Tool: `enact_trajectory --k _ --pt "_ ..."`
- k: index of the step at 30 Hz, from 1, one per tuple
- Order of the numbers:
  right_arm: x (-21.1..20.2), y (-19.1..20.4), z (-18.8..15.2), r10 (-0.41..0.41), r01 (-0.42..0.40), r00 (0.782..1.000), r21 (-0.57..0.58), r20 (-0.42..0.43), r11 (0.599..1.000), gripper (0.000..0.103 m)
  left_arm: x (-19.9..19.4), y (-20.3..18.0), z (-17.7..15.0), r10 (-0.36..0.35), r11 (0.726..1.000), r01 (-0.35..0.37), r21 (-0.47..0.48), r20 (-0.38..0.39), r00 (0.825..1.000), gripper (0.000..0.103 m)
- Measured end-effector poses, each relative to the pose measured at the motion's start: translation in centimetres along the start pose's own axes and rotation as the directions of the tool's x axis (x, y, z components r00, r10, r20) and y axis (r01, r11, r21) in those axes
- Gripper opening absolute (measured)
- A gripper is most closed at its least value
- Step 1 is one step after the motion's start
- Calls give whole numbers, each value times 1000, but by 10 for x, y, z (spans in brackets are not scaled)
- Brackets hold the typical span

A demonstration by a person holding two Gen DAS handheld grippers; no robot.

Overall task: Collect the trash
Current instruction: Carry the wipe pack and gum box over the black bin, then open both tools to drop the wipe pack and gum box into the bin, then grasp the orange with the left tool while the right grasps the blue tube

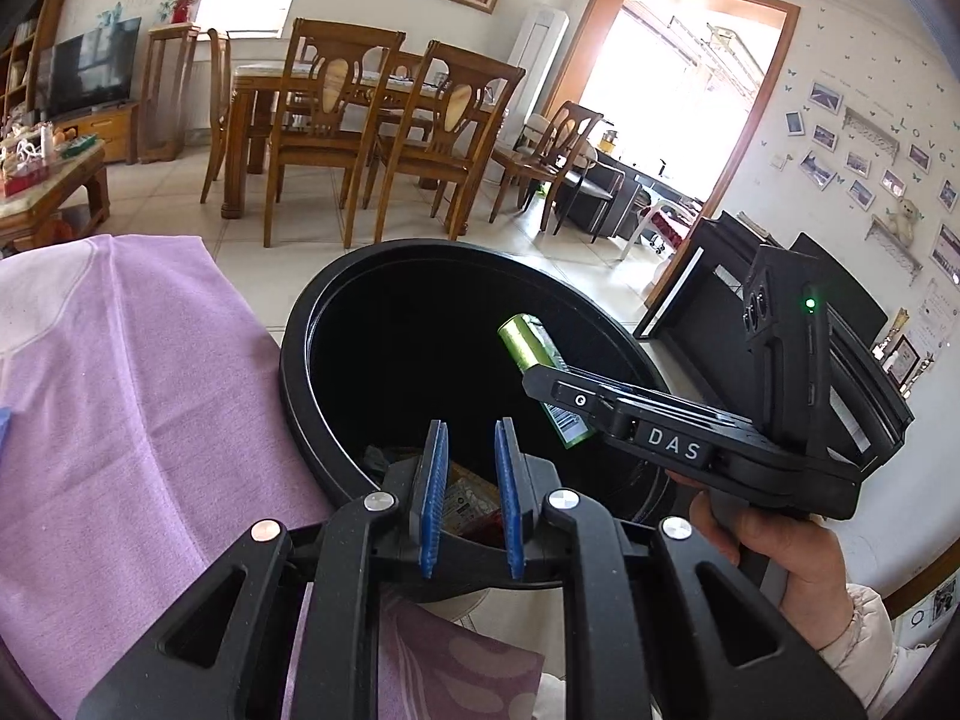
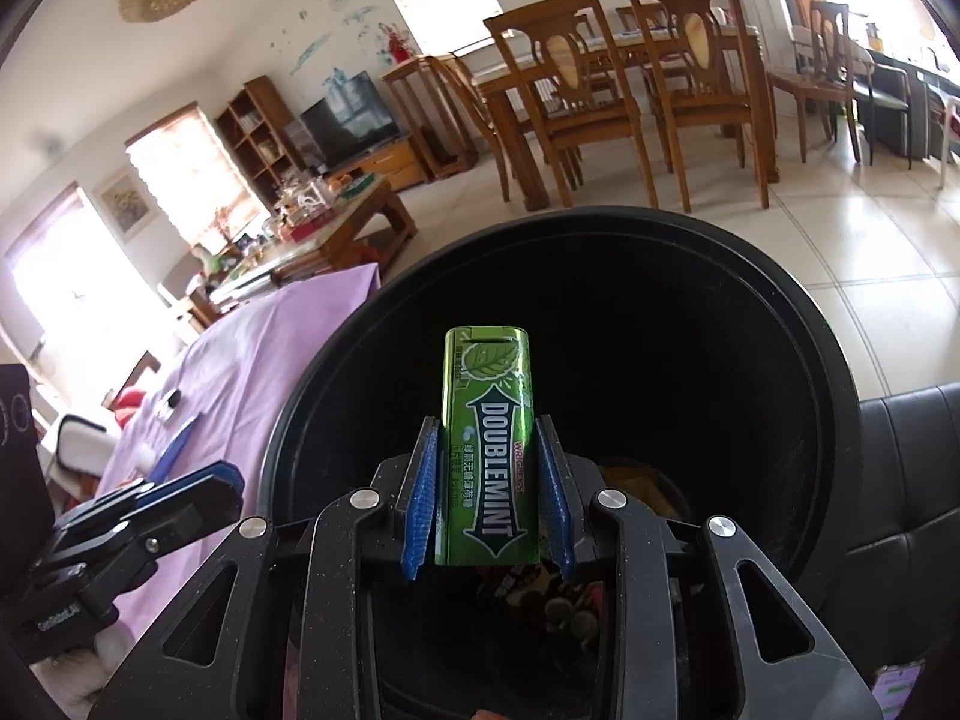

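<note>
The right gripper (image 2: 487,498) pinches a green gum pack (image 2: 487,450) between its jaws, holding it over the open mouth of the black trash bin (image 2: 780,324). The left gripper (image 1: 471,498), jaws slightly apart with nothing between them, hangs over the bin's near rim beside the purple-covered surface (image 1: 150,390).

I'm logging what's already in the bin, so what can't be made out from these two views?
- Bin contents: right wrist view, mostly dark, blocked by the gum pack and the right gripper.
- Same contents in the left wrist view: only wrapper scraps show behind the left gripper.
- Bin's outer wall and base: cut off in both views.
- Small items on the purple cloth: too small to identify.
</note>
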State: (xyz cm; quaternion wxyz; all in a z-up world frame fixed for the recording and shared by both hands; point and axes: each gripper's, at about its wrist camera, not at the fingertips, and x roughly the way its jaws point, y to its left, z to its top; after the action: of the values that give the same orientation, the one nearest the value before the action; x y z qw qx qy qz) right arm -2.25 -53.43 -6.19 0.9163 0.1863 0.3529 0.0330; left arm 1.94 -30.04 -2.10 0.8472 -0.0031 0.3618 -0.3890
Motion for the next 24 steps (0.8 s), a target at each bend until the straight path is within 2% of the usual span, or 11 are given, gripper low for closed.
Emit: enact_trajectory --k 2,6,13,14,15,16,17,21,22,24 --pt "1 2 -1 -5 5 1000 -6 -1 1000 32 -2 -4 0 14 1000 -14 8 5 1000 20" --pt "0 10 3 -4 4 1000 -17 11 1000 45 -10 -11 -1 64 997 -64 42 16 998 20" --pt "-5 28 3 -9 10 1000 -50 28 999 46 -31 -13 -9 140 986 -145 84 58 988 21" --pt "-5 33 3 -8 10 1000 -57 26 998 47 -34 -12 -9 148 985 -153 85 62 987 27" --pt "-5 37 3 -8 9 1000 -63 26 998 55 -38 -11 -11 159 983 -165 84 71 985 34" --pt "-5 40 3 -7 8 1000 -67 27 998 57 -42 -9 -11 167 982 -173 80 79 983 53" --pt "-4 44 3 -6 8 1000 -73 28 997 60 -46 -7 -12 182 979 -190 77 95 979 67" --pt "-3 65 4 11 -8 999 -91 33 996 80 -64 4 -15 231 968 -241 74 125 965 79" --pt "-3 70 5 23 -20 999 -94 31 995 82 -69 9 -17 243 965 -253 65 133 961 85" --pt "0 84 6 41 -38 999 -110 27 993 90 -80 19 -20 280 956 -289 50 147 949 90"
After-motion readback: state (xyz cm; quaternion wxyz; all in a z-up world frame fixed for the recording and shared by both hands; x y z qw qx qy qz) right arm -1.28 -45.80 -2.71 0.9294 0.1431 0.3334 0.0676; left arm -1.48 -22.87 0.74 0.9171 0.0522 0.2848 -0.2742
